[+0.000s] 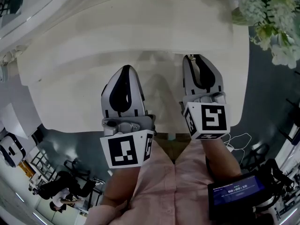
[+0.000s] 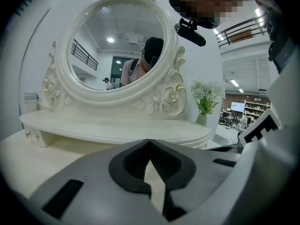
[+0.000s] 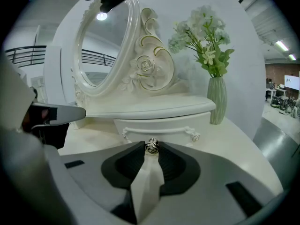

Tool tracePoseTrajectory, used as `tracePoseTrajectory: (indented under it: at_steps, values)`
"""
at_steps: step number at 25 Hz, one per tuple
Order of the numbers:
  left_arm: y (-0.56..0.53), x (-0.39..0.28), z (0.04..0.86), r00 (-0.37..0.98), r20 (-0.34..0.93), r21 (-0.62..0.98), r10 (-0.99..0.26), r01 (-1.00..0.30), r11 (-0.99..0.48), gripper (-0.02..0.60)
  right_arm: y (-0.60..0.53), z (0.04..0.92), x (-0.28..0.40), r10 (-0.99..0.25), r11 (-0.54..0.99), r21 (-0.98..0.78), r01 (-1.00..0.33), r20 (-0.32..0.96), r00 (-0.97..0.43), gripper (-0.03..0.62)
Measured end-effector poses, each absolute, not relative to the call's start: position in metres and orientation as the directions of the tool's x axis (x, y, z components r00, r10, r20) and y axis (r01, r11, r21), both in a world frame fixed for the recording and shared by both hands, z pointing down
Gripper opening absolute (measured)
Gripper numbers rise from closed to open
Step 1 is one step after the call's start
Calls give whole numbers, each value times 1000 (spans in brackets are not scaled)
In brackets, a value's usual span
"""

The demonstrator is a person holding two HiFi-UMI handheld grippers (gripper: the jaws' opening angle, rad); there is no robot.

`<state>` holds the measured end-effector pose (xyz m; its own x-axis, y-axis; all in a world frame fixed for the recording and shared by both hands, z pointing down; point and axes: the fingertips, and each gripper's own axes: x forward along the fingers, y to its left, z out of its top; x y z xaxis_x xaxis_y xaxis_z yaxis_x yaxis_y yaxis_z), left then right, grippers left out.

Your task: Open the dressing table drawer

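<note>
Dressing-table drawer (image 3: 161, 125), cream-white with scrolled trim, carried a silver rose-shaped knob (image 3: 151, 145); right gripper (image 3: 151, 147) pinched that knob; left gripper (image 2: 150, 141) jaws pressed together, empty.

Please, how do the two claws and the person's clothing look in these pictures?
Both the left claw and the right claw have light grey shells with black, ribbed inner pads, tapering to a point. Behind each sits a white cube printed with black square markers. The person wears a pale pink shirt.
</note>
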<state>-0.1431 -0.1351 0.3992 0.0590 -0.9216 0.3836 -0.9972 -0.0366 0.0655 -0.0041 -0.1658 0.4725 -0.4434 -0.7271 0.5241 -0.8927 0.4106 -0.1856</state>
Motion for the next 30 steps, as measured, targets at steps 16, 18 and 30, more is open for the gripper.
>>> tracePoseTrajectory:
  at_steps: [16,18,30]
  values:
    - [-123,-141,395,59,375,64,-925,-997,-38,21,-152,473,-3,-728,406,-187,-895,526,-440,101]
    - [-121,-141,395,60,375,65,-925,-997,-38,21,-151,473,-3,-728,406,-187,-895,526,-440,101]
    - [-116,-142,393,61,374,63,-925,-997,-40,21,-146,473,-3,-727,406,-184,-895,529,-438,101]
